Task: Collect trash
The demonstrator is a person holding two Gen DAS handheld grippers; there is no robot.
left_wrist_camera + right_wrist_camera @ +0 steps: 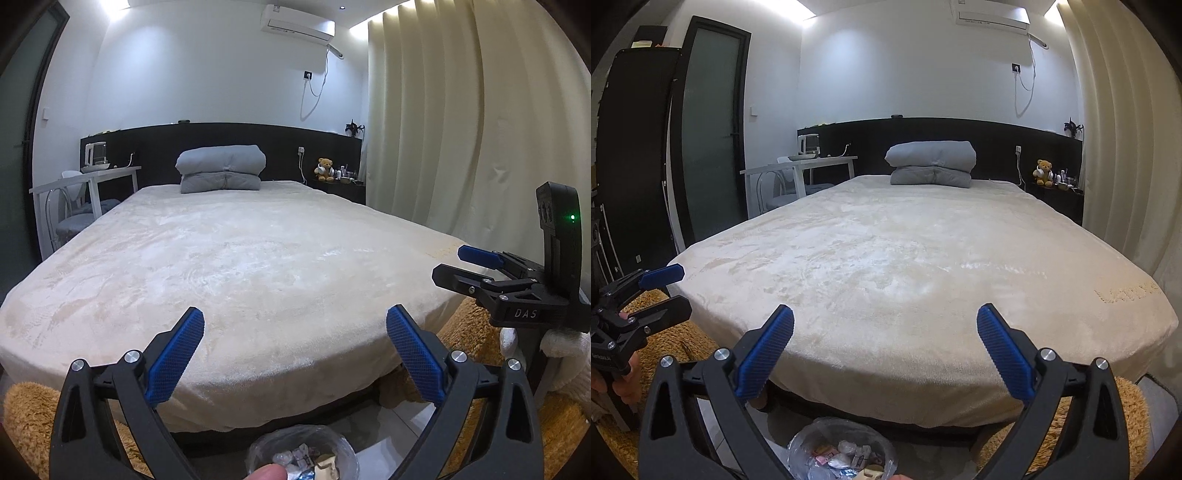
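- Your left gripper (295,354) and right gripper (885,350) both gape wide, nothing between them.
- Bag-lined trash bin (842,448) sits just below them, holding crumpled wrappers (846,456).

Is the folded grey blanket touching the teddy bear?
Apart. The right wrist view shows the folded grey blanket on the bed, the teddy bear well off beside it.

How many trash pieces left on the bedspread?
0. The bedspread shows only the folded grey quilt at the headboard. Trash sits in the lined bin below; the floor is mostly hidden.
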